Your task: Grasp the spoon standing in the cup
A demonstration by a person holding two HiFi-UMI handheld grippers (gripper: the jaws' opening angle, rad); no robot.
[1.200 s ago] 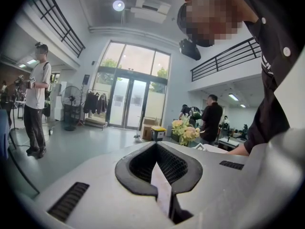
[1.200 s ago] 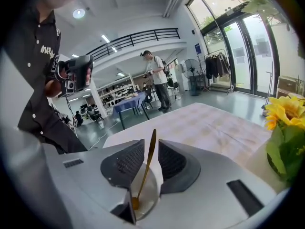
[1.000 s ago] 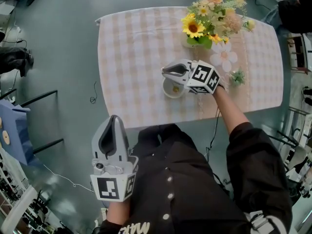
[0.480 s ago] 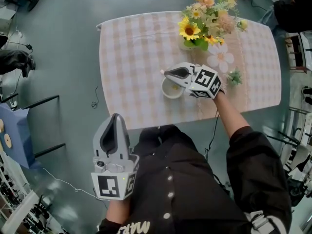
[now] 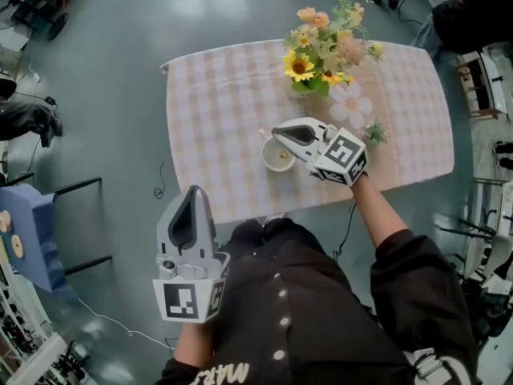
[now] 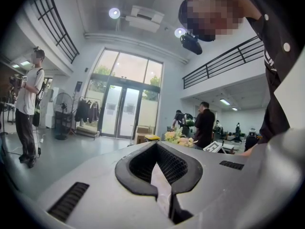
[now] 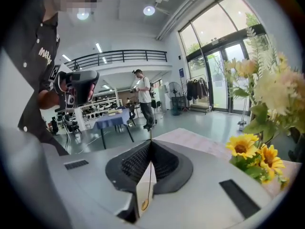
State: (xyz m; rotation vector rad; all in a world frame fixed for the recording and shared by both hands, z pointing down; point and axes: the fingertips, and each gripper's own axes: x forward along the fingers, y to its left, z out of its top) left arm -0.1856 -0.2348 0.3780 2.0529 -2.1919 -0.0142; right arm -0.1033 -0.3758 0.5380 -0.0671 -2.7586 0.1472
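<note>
A white cup [image 5: 278,157] stands on the checked tablecloth [image 5: 216,111], near the table's front edge. My right gripper [image 5: 277,132] hangs just above the cup's rim, pointing left. In the right gripper view its jaws [image 7: 151,144] are closed on a thin gold spoon [image 7: 145,202] that runs along the slit between the pads. From the head view the spoon is mostly hidden by the gripper. My left gripper [image 5: 195,193] is held off the table beside my body, shut with nothing in it [image 6: 156,145].
A vase of sunflowers and pale flowers [image 5: 317,50] stands just behind the cup. A small green plant [image 5: 374,132] sits right of my right gripper. The table's front edge [image 5: 240,207] is close to my body. People stand in the hall [image 6: 28,109].
The whole head view has shifted. My right gripper stays over the cup, and more of the cup's inside shows below it now. The left gripper has kept its place.
</note>
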